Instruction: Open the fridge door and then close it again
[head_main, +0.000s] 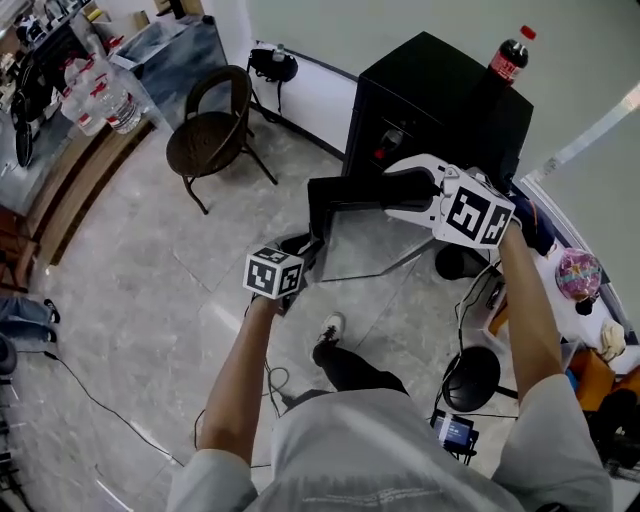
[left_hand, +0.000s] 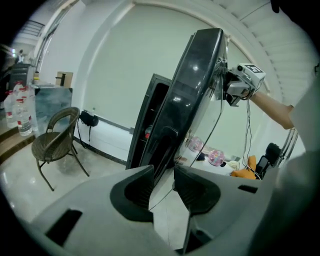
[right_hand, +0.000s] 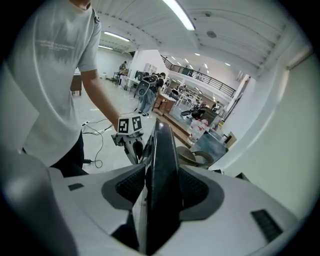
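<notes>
Your left tongs (left_hand: 163, 181) sit low by the near bottom corner of the fridge door (head_main: 350, 235). They are about half open, and the door's lower edge runs up and away from the gap between the pads. Floor shows through that gap, so nothing is gripped. Whether a pad brushes the corner I can't tell. The door stands upright and swung well out from the black fridge (head_main: 440, 110), its top edge running left to right in front of you and its glossy face tilted your way. So the opening half looks done, and closing means swinging the door back toward the cabinet. Your right tongs (right_hand: 160, 185) are the nearer pair. They straddle the door's top edge, whose dark thickness fills the space between the pads, and they seem to clamp it.
</notes>
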